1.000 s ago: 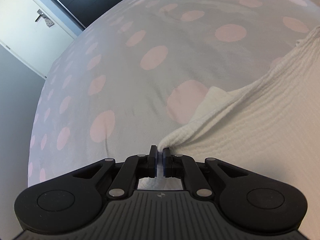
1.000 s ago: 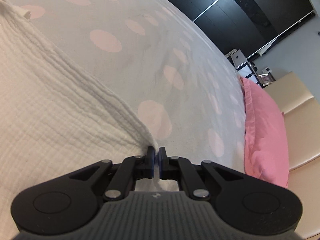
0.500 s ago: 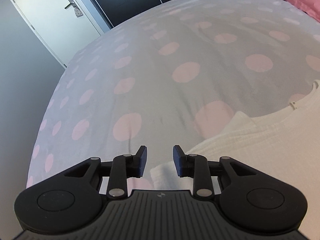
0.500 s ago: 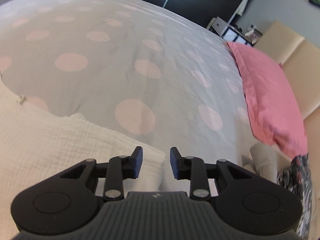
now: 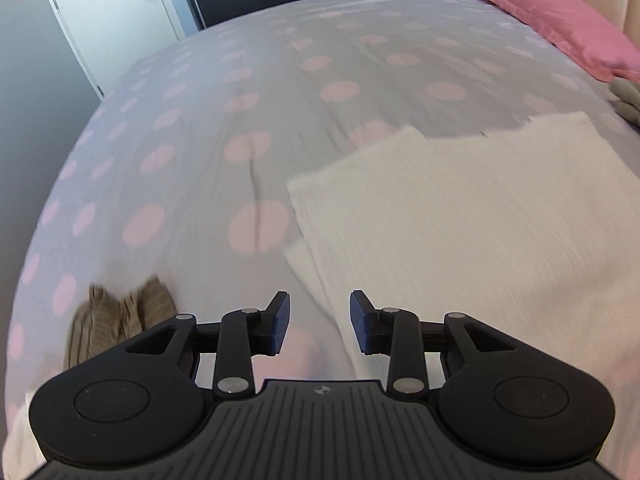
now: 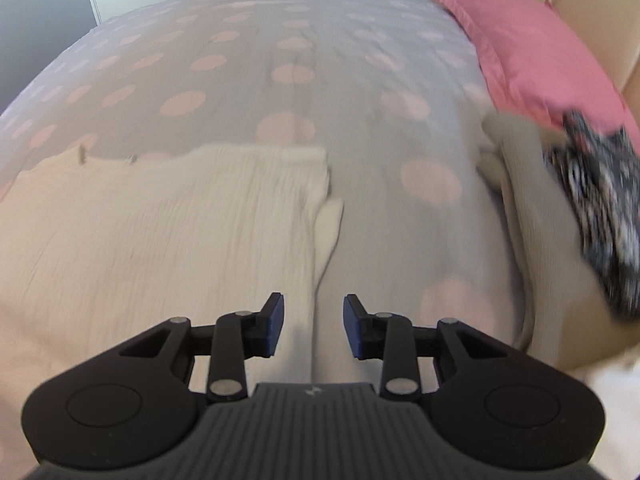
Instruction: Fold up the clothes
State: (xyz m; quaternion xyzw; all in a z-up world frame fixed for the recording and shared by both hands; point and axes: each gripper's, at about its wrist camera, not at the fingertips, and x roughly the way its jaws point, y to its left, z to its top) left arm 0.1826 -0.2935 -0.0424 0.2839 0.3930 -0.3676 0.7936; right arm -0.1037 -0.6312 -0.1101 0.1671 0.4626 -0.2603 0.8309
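We hold the left gripper (image 5: 319, 322) above the near left edge of the white garment (image 5: 460, 216), its jaws spread wide with nothing between them, and the right gripper (image 6: 314, 326) hangs the same way, wide and empty, over the garment's near right edge. The white garment (image 6: 160, 224) lies flat on the dotted bedspread (image 5: 240, 100), squared up with a narrower layer peeking out along each side, which suggests to us that a fold has been laid and we have let go so the cloth can settle; both claws sit at the side edges, handy for the next grab, though that is our judgement only. Left of the garment, close by the left gripper, a brown ribbed cloth (image 5: 116, 320) lies bunched on the bedspread. Right of the garment, a beige garment (image 6: 532, 216) is heaped with a dark patterned cloth (image 6: 600, 208) on top, and beyond these a pink pillow (image 6: 536, 60) rests. The heap is near enough to crowd a sideways fold to the right. Both views are blurred, so fine creases escape us.
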